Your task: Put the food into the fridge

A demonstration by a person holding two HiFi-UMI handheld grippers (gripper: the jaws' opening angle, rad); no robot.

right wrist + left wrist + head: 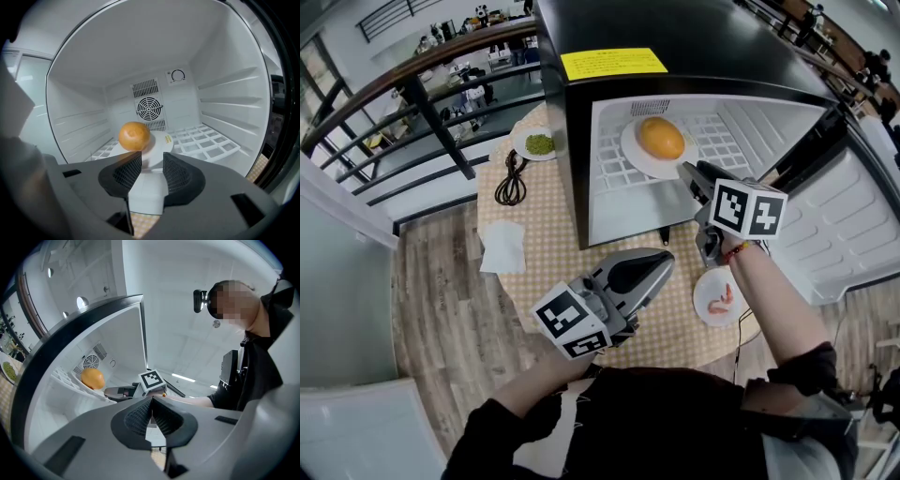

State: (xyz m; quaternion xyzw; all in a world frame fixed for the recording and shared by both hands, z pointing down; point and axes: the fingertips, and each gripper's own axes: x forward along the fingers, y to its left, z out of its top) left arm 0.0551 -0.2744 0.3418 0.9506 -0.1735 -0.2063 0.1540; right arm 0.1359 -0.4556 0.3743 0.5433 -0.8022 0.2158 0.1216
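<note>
Two grippers are in view. The left gripper [664,262] [151,403] is the nearer one, clenched on nothing: its two ribbed pads meet with no gap. Just to its right, on the person's side of the right gripper, one small white plate [703,311] of pink shrimp [723,298] rests on the yellow checked tablecloth [544,246]. To the left gripper's left lies one folded white paper napkin [502,247].

The right gripper [686,172] [147,161] reaches into the open black box-shaped fridge [675,37], released, its jaws apart with nothing pressed between them. Just past its tips a second white round plate [630,152] [159,143] sits on the white wire shelf [712,141] [206,140]. On it is one round orange food item [661,138] [134,136] [93,378] — inside the fridge, touching neither jaw. Beyond it, the back wall has one round fan grille [148,108] and one dial [178,75]. To this gripper's right the white fridge door [853,225] hangs open.

Farther off to the left of both grippers, beside the fridge's outer wall, are one coiled black cord [512,183] and a third white plate [521,141] holding green food [540,144] — three plates in all.
</note>
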